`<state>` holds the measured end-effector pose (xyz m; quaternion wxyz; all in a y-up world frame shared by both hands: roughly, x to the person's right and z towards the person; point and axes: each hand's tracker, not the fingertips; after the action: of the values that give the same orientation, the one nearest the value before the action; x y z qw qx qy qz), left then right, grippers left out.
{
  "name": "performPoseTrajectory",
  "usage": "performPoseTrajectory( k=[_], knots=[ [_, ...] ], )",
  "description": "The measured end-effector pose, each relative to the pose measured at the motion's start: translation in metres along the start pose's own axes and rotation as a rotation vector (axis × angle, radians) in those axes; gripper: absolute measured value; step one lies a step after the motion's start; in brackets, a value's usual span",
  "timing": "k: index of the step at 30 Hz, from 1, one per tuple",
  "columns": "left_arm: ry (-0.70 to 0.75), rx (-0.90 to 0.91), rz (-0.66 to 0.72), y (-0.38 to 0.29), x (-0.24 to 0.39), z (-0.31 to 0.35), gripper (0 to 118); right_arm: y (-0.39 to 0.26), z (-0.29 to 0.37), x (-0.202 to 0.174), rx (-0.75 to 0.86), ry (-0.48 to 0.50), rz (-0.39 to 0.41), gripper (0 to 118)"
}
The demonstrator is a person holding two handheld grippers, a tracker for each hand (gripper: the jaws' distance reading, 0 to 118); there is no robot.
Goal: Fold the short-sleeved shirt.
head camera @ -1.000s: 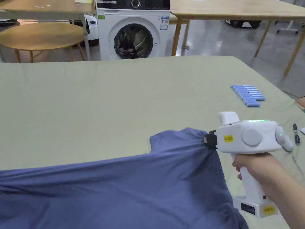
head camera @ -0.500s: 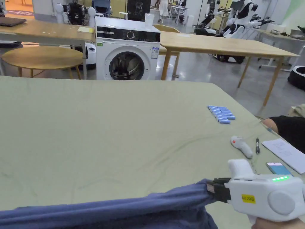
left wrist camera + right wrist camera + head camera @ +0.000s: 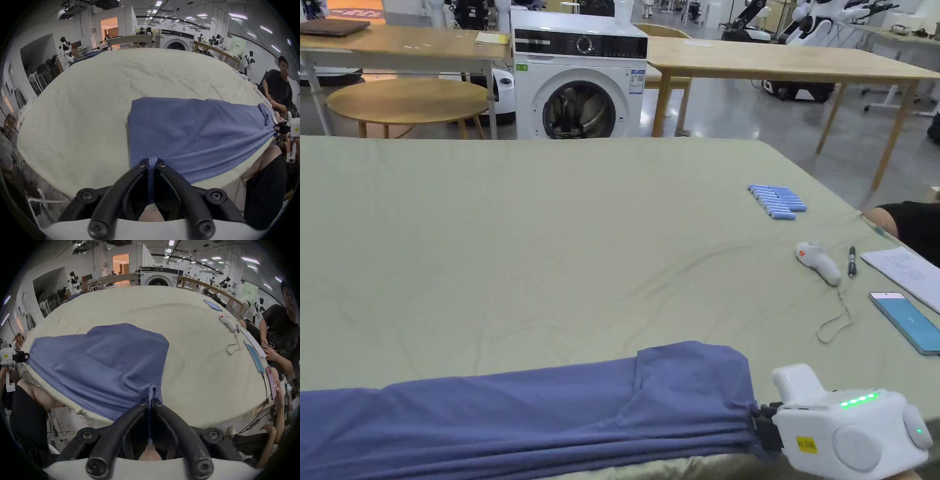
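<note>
You're stretching the blue short-sleeved shirt (image 3: 537, 409) along the frame's bottom edge on the green table (image 3: 550, 250), left gripper (image 3: 151, 163) and right gripper (image 3: 150, 402) each clamping an end, so it's looking barely halfway, with more folds still waiting.

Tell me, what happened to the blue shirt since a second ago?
The right gripper drew its end of the shirt back toward the table's near edge, and the shirt now lies as a flatter, narrower band. Both grippers, the left too, stay shut on it.
</note>
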<state>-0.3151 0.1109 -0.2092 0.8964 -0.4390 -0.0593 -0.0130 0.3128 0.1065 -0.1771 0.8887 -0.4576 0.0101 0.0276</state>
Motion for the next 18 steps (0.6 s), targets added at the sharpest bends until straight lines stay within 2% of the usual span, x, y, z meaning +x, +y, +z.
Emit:
performPoseTrajectory(
  k=[3, 4, 5, 6, 7, 8, 9, 10, 13, 14, 15, 16, 17, 18],
  knots=[
    [0.008, 0.008, 0.026, 0.005, 0.000, 0.006, 1, 0.002, 0.004, -0.002, -0.009, -0.006, -0.017, 1],
    [0.008, 0.034, 0.051, 0.006, -0.002, 0.013, 11, 0.004, 0.008, -0.002, -0.010, -0.004, -0.022, 3],
    [0.020, 0.077, 0.076, 0.006, -0.004, 0.022, 47, 0.004, 0.017, -0.002, -0.002, -0.005, -0.025, 15],
    [0.054, 0.112, 0.098, 0.008, -0.005, 0.031, 88, 0.004, 0.026, -0.004, 0.034, -0.029, -0.025, 40],
    [0.064, 0.157, 0.115, 0.008, -0.006, 0.044, 110, 0.005, 0.037, -0.007, 0.078, -0.101, -0.008, 72],
    [0.018, 0.213, 0.141, 0.007, -0.018, 0.050, 113, 0.006, 0.050, -0.014, 0.132, -0.172, 0.001, 96],
    [0.001, 0.256, 0.158, 0.009, -0.018, 0.064, 113, 0.007, 0.064, -0.022, 0.242, -0.254, 0.009, 98],
    [0.002, 0.290, 0.174, 0.013, -0.013, 0.076, 113, 0.007, 0.088, -0.043, 0.374, -0.293, 0.029, 97],
    [0.109, 0.429, 0.073, 0.024, 0.018, 0.109, 112, 0.026, 0.119, -0.074, 0.543, -0.229, 0.028, 97],
    [0.115, 0.476, 0.028, 0.028, 0.029, 0.114, 103, 0.035, 0.126, -0.090, 0.573, -0.209, 0.029, 97],
    [0.124, 0.510, -0.009, 0.033, 0.040, 0.116, 91, 0.044, 0.128, -0.105, 0.598, -0.189, 0.035, 97],
    [0.135, 0.548, -0.032, 0.038, 0.057, 0.114, 73, 0.054, 0.125, -0.121, 0.630, -0.172, 0.047, 97],
    [0.147, 0.583, -0.049, 0.045, 0.072, 0.108, 41, 0.065, 0.120, -0.137, 0.648, -0.177, 0.048, 97],
    [0.155, 0.600, -0.059, 0.052, 0.084, 0.100, 22, 0.076, 0.111, -0.148, 0.637, -0.181, 0.039, 97]
  ],
)
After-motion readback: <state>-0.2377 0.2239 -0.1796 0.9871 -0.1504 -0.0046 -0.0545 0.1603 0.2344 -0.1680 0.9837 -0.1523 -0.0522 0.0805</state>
